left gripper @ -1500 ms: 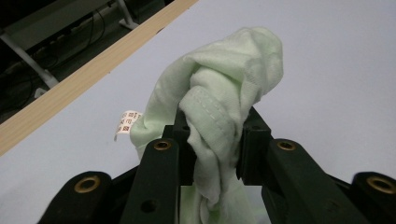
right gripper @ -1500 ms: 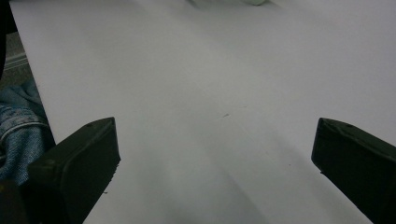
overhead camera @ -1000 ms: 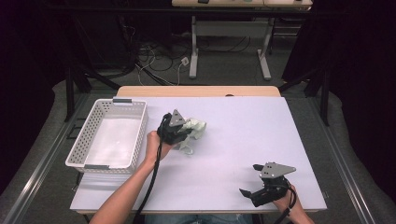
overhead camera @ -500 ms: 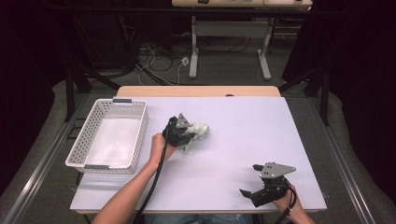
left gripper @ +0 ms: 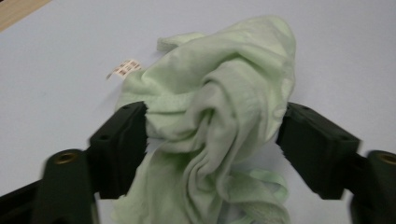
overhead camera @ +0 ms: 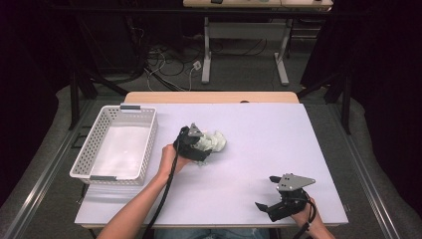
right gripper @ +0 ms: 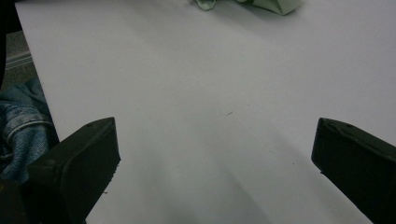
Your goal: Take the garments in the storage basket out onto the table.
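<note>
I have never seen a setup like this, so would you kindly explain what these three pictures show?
A person at a white table holds hand-held black tongs in each hand. One picture comes from a fixed camera above; the other two from cameras riding on each pair of tongs. On the table lie a crumpled pale green cloth and an empty white plastic lattice basket. The left tongs have just been opening: the cloth sits between their jaws, which stand apart rather than squeezing it. The right tongs rest open near the table's front edge, holding nothing.
</note>
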Available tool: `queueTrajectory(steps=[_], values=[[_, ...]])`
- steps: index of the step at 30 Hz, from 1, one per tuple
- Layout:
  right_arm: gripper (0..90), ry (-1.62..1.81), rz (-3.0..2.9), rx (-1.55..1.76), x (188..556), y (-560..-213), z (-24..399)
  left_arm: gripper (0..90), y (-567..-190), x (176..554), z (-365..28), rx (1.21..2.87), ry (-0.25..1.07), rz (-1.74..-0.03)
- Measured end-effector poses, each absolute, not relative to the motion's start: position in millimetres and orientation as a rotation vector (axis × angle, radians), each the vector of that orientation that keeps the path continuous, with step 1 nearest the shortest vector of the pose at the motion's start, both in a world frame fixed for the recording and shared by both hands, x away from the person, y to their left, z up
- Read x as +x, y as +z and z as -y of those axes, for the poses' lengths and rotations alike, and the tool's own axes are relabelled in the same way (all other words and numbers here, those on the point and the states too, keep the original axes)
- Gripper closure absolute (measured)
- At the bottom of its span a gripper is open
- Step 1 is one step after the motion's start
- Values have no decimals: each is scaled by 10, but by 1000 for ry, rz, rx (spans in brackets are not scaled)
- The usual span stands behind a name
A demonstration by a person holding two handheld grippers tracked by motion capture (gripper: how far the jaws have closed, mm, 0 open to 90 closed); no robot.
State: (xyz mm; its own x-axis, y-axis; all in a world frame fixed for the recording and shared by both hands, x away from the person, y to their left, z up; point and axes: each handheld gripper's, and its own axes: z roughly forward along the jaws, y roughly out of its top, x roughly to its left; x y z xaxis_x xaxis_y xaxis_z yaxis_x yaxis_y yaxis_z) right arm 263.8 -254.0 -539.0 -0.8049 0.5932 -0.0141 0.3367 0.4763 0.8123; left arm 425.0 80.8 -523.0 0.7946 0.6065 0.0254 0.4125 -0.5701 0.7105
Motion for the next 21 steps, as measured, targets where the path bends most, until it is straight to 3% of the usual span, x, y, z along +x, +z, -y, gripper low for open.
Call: queueTrajectory(steps=[7, 21], values=[[5, 1243, -2431, 787, 2646, -5386, 2551, 9, -5092, 4091, -948, 2231, 362, -742], [5, 1241, -2429, 804, 2650, -5385, 2569, 0, -4989, 3816, -1137, 2195, 411, -739]])
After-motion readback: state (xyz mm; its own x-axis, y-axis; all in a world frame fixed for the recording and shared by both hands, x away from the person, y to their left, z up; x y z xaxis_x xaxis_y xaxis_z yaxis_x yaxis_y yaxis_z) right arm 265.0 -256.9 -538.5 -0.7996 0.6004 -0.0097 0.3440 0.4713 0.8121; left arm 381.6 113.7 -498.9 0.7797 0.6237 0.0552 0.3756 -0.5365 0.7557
